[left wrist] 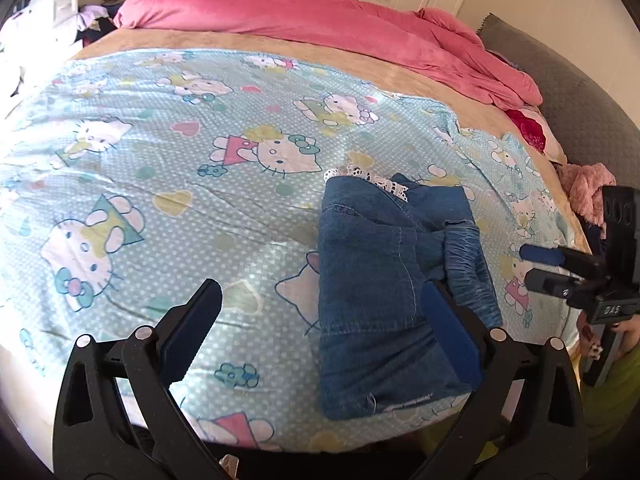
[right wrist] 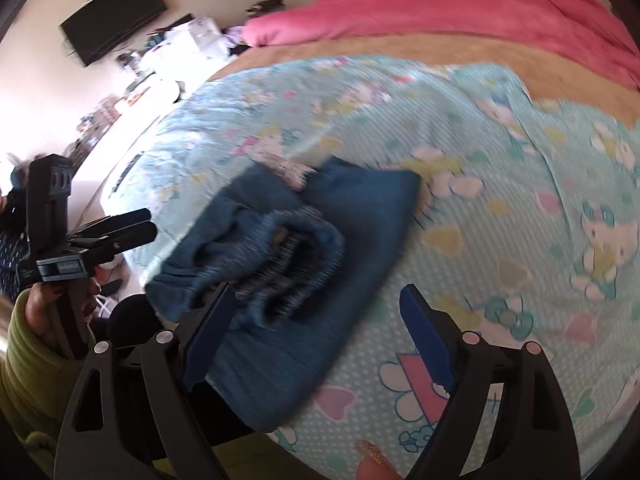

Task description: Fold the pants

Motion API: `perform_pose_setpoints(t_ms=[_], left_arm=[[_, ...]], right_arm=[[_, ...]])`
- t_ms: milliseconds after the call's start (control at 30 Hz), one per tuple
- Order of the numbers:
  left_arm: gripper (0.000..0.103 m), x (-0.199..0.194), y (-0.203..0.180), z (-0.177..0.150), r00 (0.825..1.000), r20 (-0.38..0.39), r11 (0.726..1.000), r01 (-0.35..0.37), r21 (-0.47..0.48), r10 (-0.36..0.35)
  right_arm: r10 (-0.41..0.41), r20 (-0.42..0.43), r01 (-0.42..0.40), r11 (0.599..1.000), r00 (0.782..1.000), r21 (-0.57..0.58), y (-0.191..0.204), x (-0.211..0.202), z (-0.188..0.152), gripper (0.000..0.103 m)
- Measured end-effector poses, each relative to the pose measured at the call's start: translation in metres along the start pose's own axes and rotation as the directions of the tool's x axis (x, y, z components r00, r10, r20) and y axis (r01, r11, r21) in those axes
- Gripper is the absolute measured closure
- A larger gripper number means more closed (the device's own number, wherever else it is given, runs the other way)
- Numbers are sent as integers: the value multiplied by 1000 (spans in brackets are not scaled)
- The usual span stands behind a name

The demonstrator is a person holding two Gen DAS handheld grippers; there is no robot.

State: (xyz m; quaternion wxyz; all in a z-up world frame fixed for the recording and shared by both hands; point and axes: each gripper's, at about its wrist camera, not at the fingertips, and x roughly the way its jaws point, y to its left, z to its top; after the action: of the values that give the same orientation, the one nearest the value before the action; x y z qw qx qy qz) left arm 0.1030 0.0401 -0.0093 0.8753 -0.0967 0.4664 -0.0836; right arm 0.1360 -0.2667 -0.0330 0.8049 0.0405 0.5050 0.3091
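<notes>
The blue denim pants (left wrist: 384, 292) lie folded into a compact bundle on the light blue cartoon-print sheet (left wrist: 160, 160) near the bed's front edge. White lace trim (left wrist: 360, 174) shows at their far end. My left gripper (left wrist: 320, 308) is open above the sheet, its right finger (left wrist: 452, 332) over the pants. My right gripper (right wrist: 320, 308) is open just in front of the pants (right wrist: 304, 248), holding nothing; it also shows from the side in the left wrist view (left wrist: 544, 264). The left gripper shows at the left of the right wrist view (right wrist: 148, 224). The right wrist view is blurred.
A pink duvet (left wrist: 320, 28) is bunched along the far side of the bed. A grey headboard (left wrist: 568, 92) and a pink fluffy cloth (left wrist: 588, 188) are at right. A cluttered desk (right wrist: 160, 64) and a dark screen (right wrist: 112, 16) stand beyond the bed's left side.
</notes>
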Motion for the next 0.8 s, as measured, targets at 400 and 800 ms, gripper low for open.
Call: perform_pose_setpoints(t_ms=[400, 800], left_arm=[[10, 59, -14, 4, 997, -79, 998, 31, 55, -27], [36, 73, -20, 5, 991, -109, 994, 83, 66, -75]], right_arm=[[45, -47, -39, 992, 998, 117, -12, 40, -4, 35], [85, -25, -82, 991, 996, 104, -10, 56, 3, 50]])
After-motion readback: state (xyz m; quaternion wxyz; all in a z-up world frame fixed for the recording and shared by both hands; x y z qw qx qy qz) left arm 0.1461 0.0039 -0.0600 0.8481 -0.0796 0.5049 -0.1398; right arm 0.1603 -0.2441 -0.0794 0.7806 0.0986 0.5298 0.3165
